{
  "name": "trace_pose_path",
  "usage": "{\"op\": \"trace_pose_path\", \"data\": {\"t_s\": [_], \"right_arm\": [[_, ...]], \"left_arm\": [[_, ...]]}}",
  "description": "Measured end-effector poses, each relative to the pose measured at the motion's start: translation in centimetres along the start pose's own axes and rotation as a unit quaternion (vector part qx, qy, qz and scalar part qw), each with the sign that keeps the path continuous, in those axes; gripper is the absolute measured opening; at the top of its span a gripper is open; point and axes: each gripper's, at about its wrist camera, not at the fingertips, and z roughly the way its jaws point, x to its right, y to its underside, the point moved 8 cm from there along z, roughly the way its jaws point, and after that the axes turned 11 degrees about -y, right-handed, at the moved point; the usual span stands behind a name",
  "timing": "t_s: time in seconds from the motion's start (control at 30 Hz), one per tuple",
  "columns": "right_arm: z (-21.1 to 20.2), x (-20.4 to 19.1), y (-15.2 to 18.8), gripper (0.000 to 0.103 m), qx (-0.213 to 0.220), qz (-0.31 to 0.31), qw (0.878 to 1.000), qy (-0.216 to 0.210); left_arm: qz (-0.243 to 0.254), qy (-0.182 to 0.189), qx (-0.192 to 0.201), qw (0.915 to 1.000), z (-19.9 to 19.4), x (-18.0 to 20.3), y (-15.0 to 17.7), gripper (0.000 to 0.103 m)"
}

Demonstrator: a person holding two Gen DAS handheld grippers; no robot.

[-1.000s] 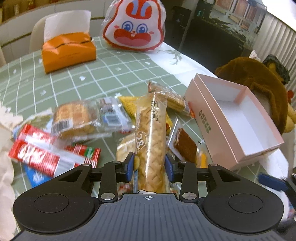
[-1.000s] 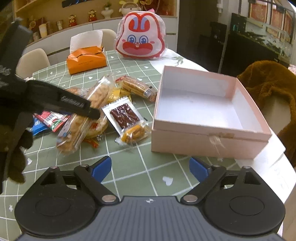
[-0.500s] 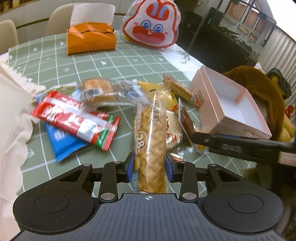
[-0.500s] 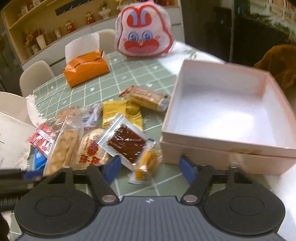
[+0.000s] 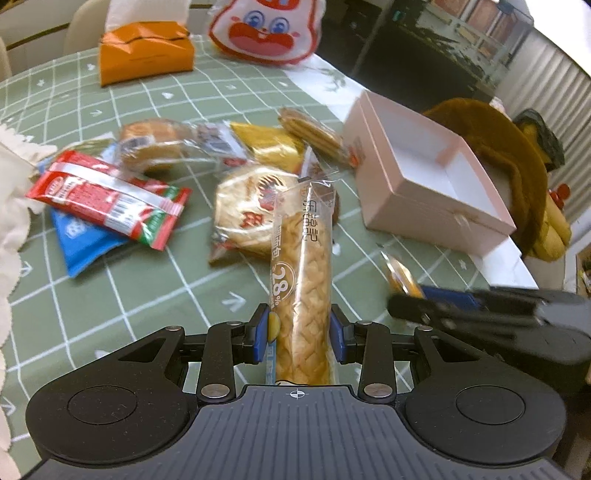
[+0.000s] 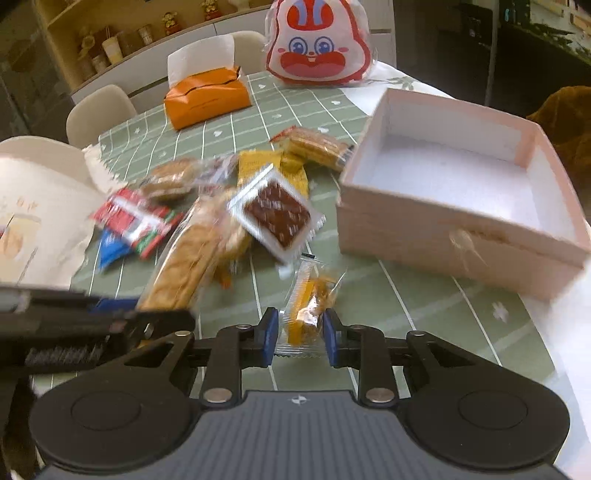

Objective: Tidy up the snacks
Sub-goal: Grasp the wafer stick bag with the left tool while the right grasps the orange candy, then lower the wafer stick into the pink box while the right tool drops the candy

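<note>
My left gripper (image 5: 300, 334) is shut on a long braided bread stick in a clear wrapper (image 5: 302, 266), held above the green checked table. My right gripper (image 6: 299, 336) has closed around a small orange snack packet (image 6: 308, 308) on the table. An open, empty pink box (image 6: 458, 184) stands to the right; it also shows in the left wrist view (image 5: 424, 173). A pile of snacks lies left of the box: a dark brown square packet (image 6: 277, 214), a red packet (image 5: 107, 195), a round cracker pack (image 5: 247, 210), a yellow packet (image 5: 269, 147).
An orange tissue box (image 5: 146, 50) and a rabbit-face bag (image 5: 266, 29) stand at the table's far side. A brown plush toy (image 5: 509, 155) sits behind the pink box. White paper (image 6: 37, 214) lies at the left. Chairs stand behind the table.
My right gripper has moved down and left to the small orange packet and closed around it. My left gripper has pulled back with the bread stick still in it.
</note>
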Motion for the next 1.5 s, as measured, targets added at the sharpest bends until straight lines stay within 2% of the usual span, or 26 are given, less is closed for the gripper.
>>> {"op": "trace_pose_path", "data": {"t_s": [0.27,0.47,0.6,0.7,0.83,0.93,1.07,1.2,1.23,1.27,1.3,1.43,1.5], "right_arm": [[-5.0,1.9,3.6,0.026,0.012,0.012,1.000,0.027],[-9.7,3.7,4.0,0.026,0.051,0.028,0.997,0.052],[-14.6,4.5,0.4,0.026,0.112,0.019,0.991,0.069],[-18.7,5.2,-4.5,0.026,0.168,0.002,0.981,0.093],[-22.5,6.5,-10.7,0.026,0.215,-0.010,0.970,0.114],[-24.0,7.5,-13.8,0.026,0.231,-0.013,0.964,0.132],[-23.9,9.1,-15.7,0.026,0.240,-0.003,0.960,0.142],[-21.0,11.5,-15.9,0.026,0.211,0.024,0.965,0.156],[-19.9,12.3,-15.8,0.026,0.198,0.034,0.966,0.160],[-18.8,12.7,-15.6,0.026,0.184,0.043,0.968,0.164],[-17.7,13.4,-15.5,0.026,0.169,0.051,0.970,0.167],[-14.0,14.8,-14.6,0.026,0.127,0.048,0.975,0.173],[-11.5,15.3,-14.0,0.026,0.107,0.054,0.980,0.158]], "left_arm": [[0.032,0.020,-0.004,0.9993,-1.2,2.9,1.5,0.038],[0.055,0.062,0.000,0.9966,-3.6,7.1,2.1,0.038],[0.070,0.106,0.059,0.9901,-8.0,10.4,-2.7,0.038],[0.089,0.131,0.115,0.9806,-11.6,13.1,-8.1,0.038],[0.089,0.150,0.153,0.9728,-13.2,16.0,-15.1,0.038],[0.067,0.144,0.136,0.9779,-11.1,17.1,-18.3,0.038],[0.036,0.145,0.090,0.9847,-4.8,17.4,-19.2,0.038],[0.004,0.156,0.033,0.9872,3.1,17.8,-17.9,0.040],[0.001,0.158,0.004,0.9875,5.7,18.3,-17.3,0.041],[-0.003,0.162,-0.021,0.9865,7.8,18.6,-16.7,0.041],[-0.010,0.170,-0.029,0.9849,9.1,18.6,-16.6,0.041],[-0.030,0.201,-0.002,0.9790,7.4,15.9,-16.8,0.041],[-0.026,0.197,0.014,0.9801,5.2,13.9,-16.2,0.041]]}}
